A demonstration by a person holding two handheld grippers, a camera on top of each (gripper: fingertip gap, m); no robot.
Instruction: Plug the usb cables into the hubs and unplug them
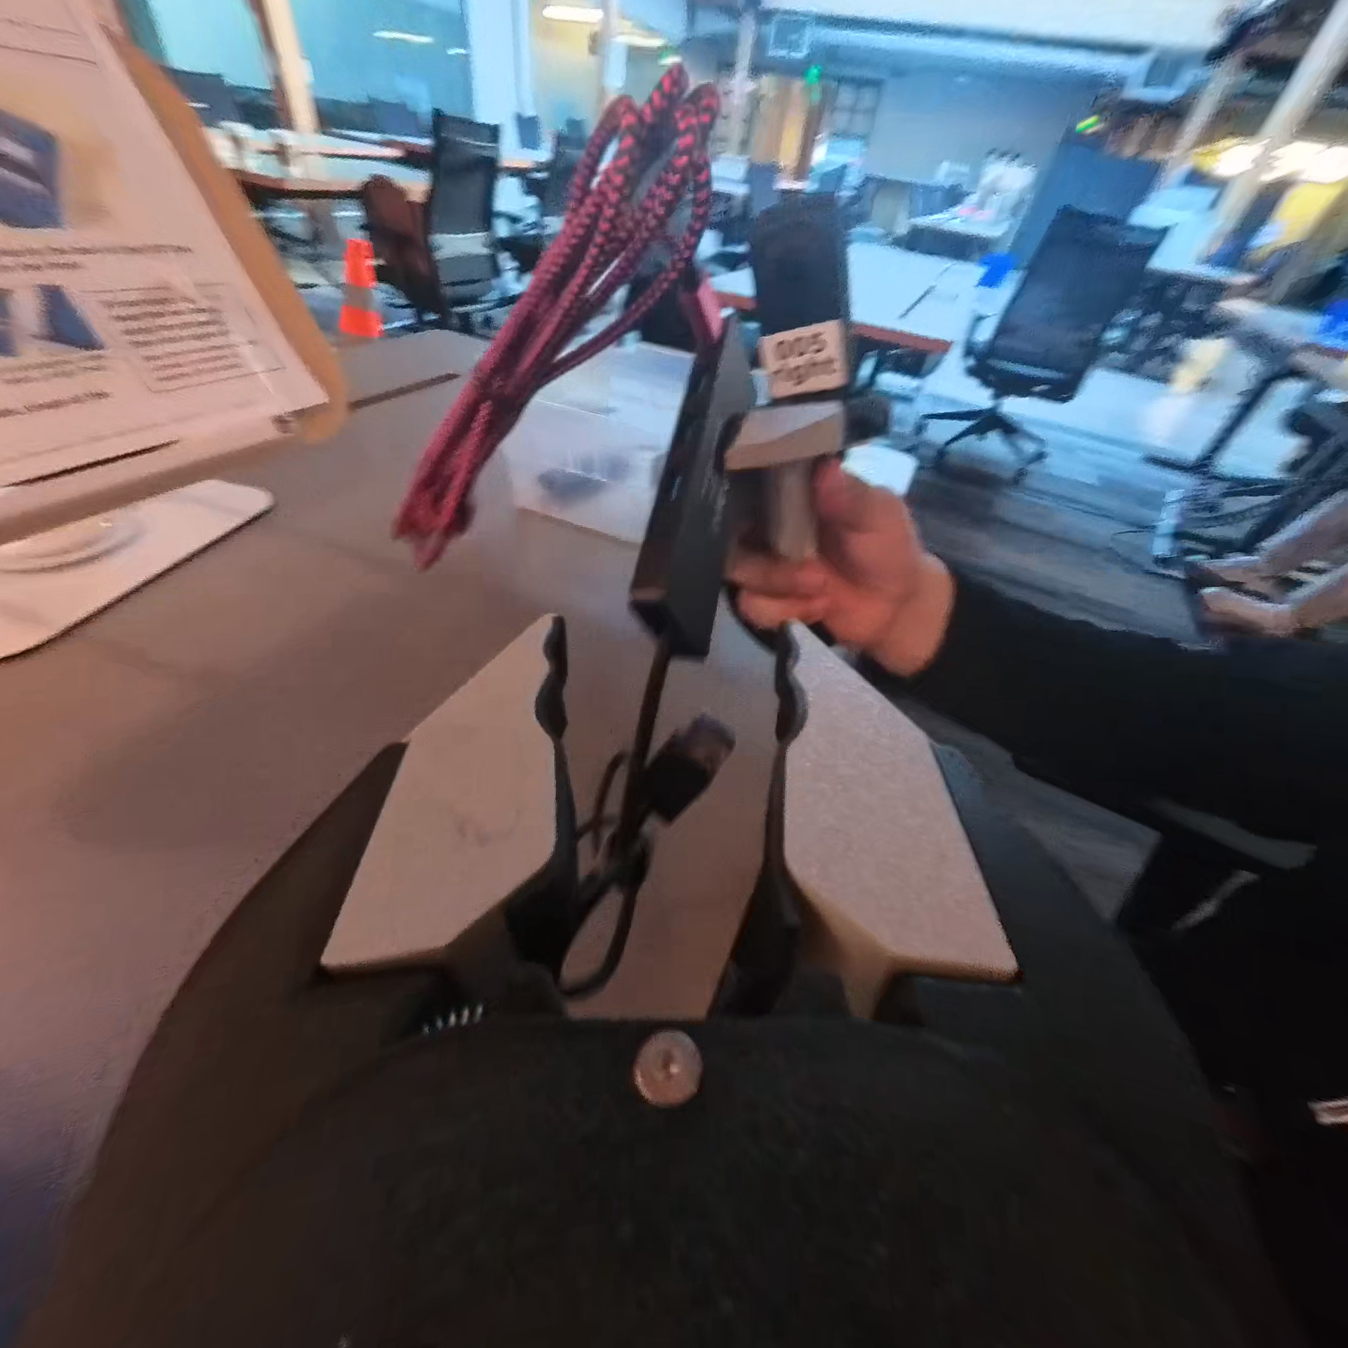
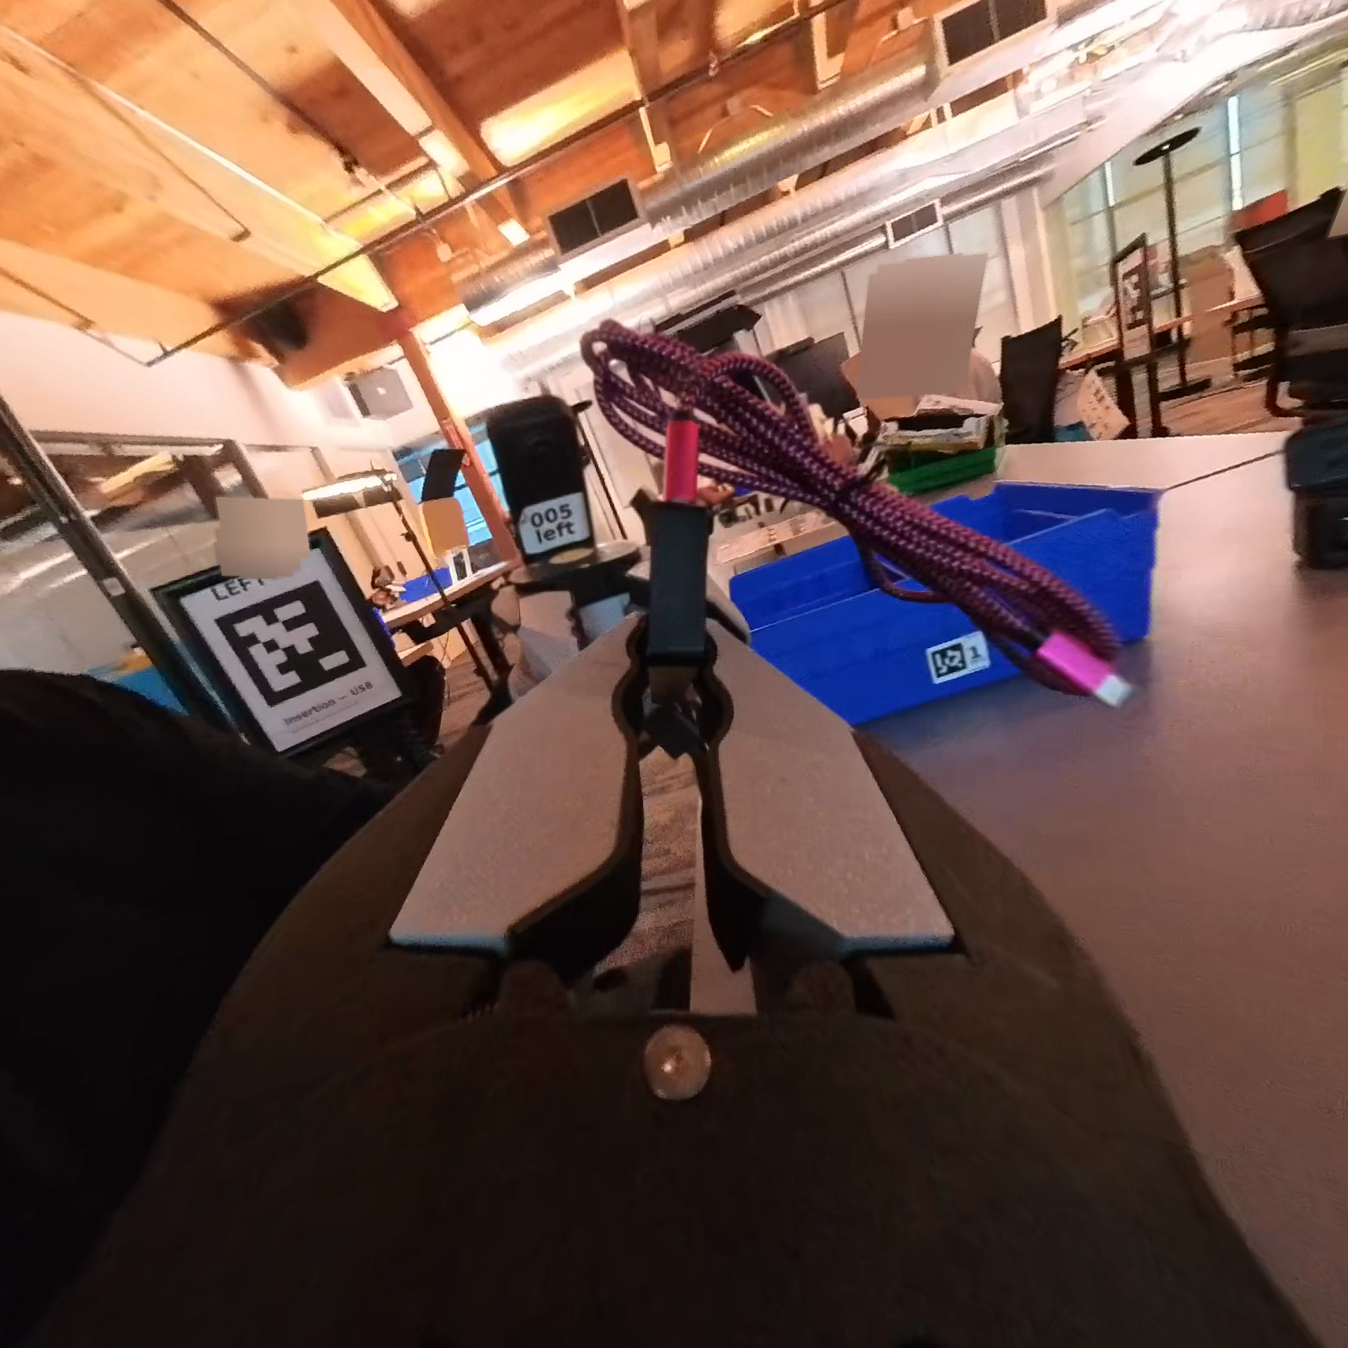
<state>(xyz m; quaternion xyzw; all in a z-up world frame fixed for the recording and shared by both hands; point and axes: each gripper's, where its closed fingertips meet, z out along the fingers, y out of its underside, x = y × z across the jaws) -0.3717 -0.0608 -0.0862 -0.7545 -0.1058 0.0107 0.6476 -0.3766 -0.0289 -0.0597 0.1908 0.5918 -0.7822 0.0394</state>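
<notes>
In the right wrist view my right gripper (image 2: 677,634) is shut on a black USB hub (image 2: 678,576) and holds it upright in the air. A red plug (image 2: 682,459) sits in the hub's top end. Its red-black braided cable (image 2: 839,467) hangs bundled to the right and ends in a free pink plug (image 2: 1079,667). In the left wrist view my left gripper (image 1: 671,645) is open just below the hub (image 1: 700,474). The hub's own black lead and plug (image 1: 686,773) dangle between the left fingers. A hand holds the right gripper (image 1: 737,445), and the cable (image 1: 583,292) rises above it.
A grey table (image 1: 219,729) lies below. A paper-covered screen on a white stand (image 1: 109,525) stands at the left, with a clear plastic box (image 1: 598,438) behind the hub. A blue bin (image 2: 948,620), a marker sign (image 2: 292,642) and a black object (image 2: 1320,503) show around the table.
</notes>
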